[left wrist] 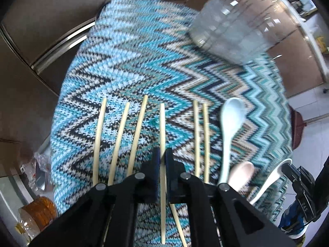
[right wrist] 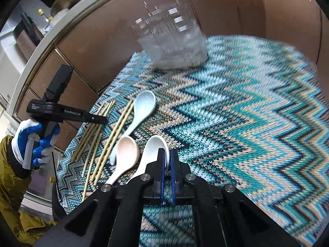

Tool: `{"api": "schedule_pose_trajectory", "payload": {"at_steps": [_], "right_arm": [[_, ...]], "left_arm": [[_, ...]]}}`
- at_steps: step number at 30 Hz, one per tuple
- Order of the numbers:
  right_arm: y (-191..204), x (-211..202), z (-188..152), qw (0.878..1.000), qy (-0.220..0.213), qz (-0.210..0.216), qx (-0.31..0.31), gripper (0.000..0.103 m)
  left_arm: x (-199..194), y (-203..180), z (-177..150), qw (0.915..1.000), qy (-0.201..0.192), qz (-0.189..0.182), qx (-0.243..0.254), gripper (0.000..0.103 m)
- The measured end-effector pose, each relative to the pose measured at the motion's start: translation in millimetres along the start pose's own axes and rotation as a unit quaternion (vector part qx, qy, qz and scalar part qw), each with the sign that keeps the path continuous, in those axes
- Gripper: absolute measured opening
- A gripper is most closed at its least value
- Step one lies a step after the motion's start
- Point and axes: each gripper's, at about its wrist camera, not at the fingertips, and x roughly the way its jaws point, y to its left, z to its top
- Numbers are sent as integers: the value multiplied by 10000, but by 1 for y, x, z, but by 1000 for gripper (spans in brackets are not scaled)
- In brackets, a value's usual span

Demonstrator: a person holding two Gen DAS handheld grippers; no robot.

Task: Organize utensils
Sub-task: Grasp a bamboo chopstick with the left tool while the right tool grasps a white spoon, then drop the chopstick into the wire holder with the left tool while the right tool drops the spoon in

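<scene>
Now the left gripper (left wrist: 162, 154) is pinching a chopstick (left wrist: 162, 123), and the right gripper (right wrist: 167, 154) is clamping the white spoon (right wrist: 152, 150) over the zigzag cloth (right wrist: 246, 123).

The glass jar (left wrist: 236, 26) looks blurred, perhaps empty.

Zigzag knit cloth (right wrist: 246, 113) w/ chopsticks (left wrist: 119, 142), spoons (right wrist: 141, 111), glass jar (right wrist: 172, 47).

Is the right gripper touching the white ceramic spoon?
Touching. The right wrist view shows the right gripper shut on the white ceramic spoon, its blue pads pinching the bowl's rim on the zigzag knit cloth.
</scene>
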Motion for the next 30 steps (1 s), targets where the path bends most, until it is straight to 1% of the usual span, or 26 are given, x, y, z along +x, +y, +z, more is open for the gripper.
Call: {"api": "schedule_pose_trajectory", "payload": {"at_steps": [1, 2, 4, 6, 8, 9, 11, 13, 15, 16, 18, 20, 23, 25, 27, 30], "right_arm": [[5, -8, -1, 9999, -75, -74, -59, 4], [9, -14, -1, 9997, -142, -154, -115, 4], [18, -29, -1, 9988, -304, -290, -234, 5], [24, -42, 0, 9980, -446, -333, -300, 5], [34, -60, 7, 9960, -648, -450, -422, 5], [38, -69, 12, 9946, -773, -500, -470, 5], [46, -83, 24, 9920, -997, -563, -525, 5], [53, -98, 41, 9880, -1252, -667, -603, 5], [62, -111, 61, 9826, -1546, -767, -683, 5], [67, -119, 73, 9782, -1729, -880, -745, 5], [74, -127, 96, 9694, -2000, -1154, -834, 5], [79, -130, 117, 9595, -2278, -1404, -878, 5], [83, -121, 151, 9447, -2616, -1745, -929, 5], [84, -108, 170, 9360, -2741, -1980, -976, 5], [82, -93, 185, 9323, -2783, -2103, -961, 5], [76, -61, 202, 9213, -2819, -2486, -996, 5]], "left_arm": [[-7, 0, -3, 9999, -99, -60, 30, 5], [-19, -1, -8, 9992, -282, -267, 73, 5], [-38, -2, -15, 9976, -532, -412, 169, 5], [-60, -5, -19, 9941, -828, -656, 265, 5], [-86, -11, -16, 9883, -1187, -897, 338, 5], [-102, -15, -14, 9840, -1405, -1027, 373, 5], [-134, -20, -6, 9726, -1854, -1338, 426, 5], [-161, -31, 7, 9610, -2273, -1503, 481, 5], [-188, -42, 24, 9462, -2761, -1610, 500, 5], [-198, -45, 32, 9403, -2950, -1629, 478, 5], [-215, -50, 53, 9235, -3438, -1672, 309, 5], [-223, -54, 72, 9115, -3738, -1712, 128, 5], [-212, -59, 106, 9007, -4054, -1558, -95, 5], [-198, -62, 127, 8953, -4228, -1388, -195, 5], [-182, -65, 147, 8904, -4373, -1235, -263, 5], [-158, -67, 163, 8858, -4521, -1008, -275, 5]]}}
